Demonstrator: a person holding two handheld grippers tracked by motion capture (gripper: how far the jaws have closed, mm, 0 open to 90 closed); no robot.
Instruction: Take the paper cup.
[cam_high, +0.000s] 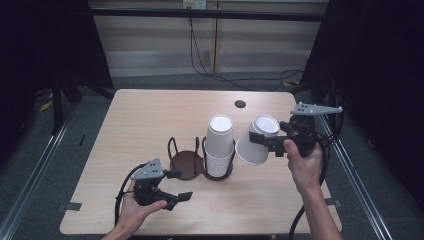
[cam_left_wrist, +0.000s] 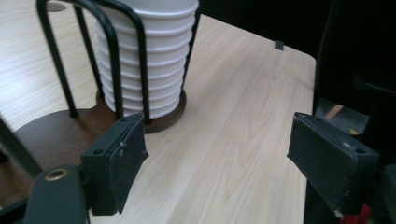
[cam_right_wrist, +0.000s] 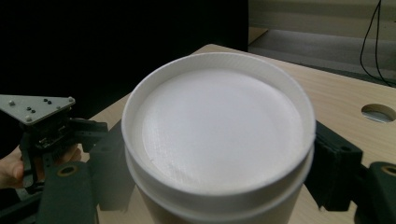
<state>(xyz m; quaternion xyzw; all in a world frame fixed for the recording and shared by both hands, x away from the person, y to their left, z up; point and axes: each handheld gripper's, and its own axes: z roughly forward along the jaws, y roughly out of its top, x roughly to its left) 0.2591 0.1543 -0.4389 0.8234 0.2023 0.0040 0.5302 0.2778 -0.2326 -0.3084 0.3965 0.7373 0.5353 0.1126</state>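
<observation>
High view: right claw grips a tilted paper cup, ready to be lowered squarely onto the cup stack; left claw stands open, empty.

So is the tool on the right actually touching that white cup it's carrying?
Touching. In the right gripper view the right tool has its black jaws pressed against both sides of the white cup; the high view shows the cup lifted, tilted, clear of the table.

Held cup right of cup stack in holder
</observation>
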